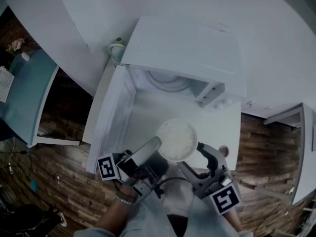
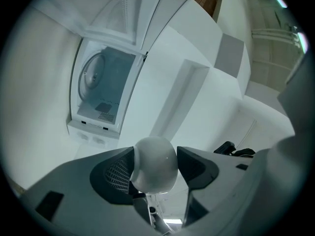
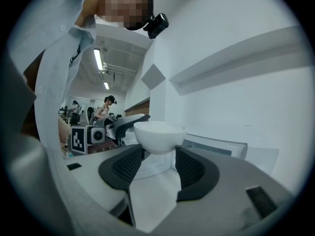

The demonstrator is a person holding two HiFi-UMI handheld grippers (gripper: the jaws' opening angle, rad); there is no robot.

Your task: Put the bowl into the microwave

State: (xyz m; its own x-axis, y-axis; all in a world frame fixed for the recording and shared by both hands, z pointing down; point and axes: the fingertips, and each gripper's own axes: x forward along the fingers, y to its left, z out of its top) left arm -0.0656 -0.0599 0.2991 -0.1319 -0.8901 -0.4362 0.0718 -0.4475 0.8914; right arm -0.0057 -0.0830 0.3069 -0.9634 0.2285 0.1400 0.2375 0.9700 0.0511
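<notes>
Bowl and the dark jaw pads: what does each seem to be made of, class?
Bowl: likely glazed ceramic, possibly plastic; smooth white, with a small glint. Pads: probably rubber or soft plastic; matte black, fine grid texture.

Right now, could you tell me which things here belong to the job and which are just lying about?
Job in hand:
- bowl, gripped by the left gripper and right gripper
- microwave, its door open

Lying about:
- blue table
- cables on the floor
</notes>
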